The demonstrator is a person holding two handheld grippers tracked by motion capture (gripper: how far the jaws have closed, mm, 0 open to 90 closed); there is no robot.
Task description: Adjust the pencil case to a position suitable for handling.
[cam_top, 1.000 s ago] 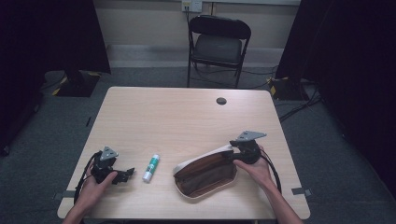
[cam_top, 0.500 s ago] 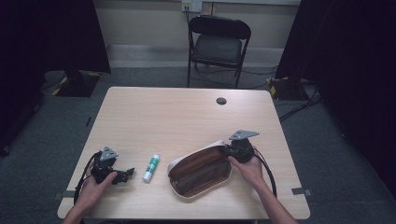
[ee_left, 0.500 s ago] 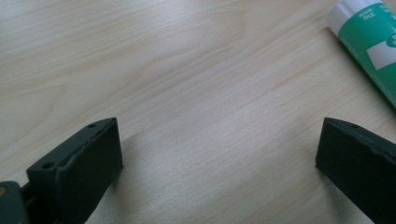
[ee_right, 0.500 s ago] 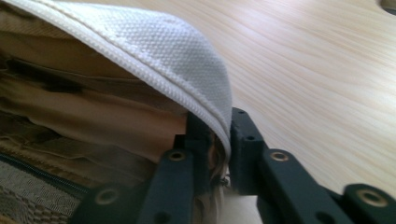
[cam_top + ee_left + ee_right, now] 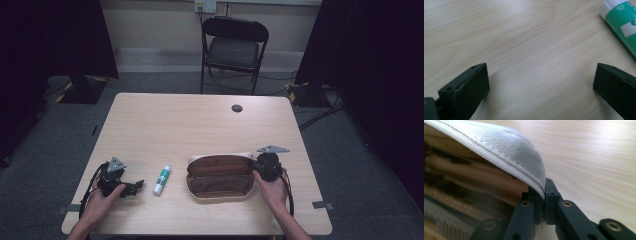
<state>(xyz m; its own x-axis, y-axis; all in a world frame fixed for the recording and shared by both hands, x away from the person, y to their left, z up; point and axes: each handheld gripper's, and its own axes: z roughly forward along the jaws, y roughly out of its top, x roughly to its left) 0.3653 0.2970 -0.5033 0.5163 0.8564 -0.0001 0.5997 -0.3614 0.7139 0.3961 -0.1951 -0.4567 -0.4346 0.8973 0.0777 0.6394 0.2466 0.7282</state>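
Note:
A cream fabric pouch [image 5: 220, 176] with a brown lining lies open near the table's front edge, right of centre. My right gripper [image 5: 260, 168] is shut on its right end; the right gripper view has both jaws pinching the white woven rim [image 5: 524, 157] of the pouch. A green and white glue stick [image 5: 161, 180] lies left of the pouch. My left gripper [image 5: 131, 188] rests on the table at the front left, open, with bare wood between its jaws [image 5: 541, 87]. The glue stick's [image 5: 621, 22] capped end sits beyond the right jaw in the left gripper view.
The light wooden table [image 5: 175, 130] has a round dark cable hole [image 5: 237, 108] near its far edge. A black folding chair [image 5: 232, 50] stands behind the table. Dark curtains hang at both sides, and cables lie on the grey floor.
My right gripper has swung the pouch from a slant to lie parallel with the table's front edge, shifting it slightly left. The left gripper has stayed put.

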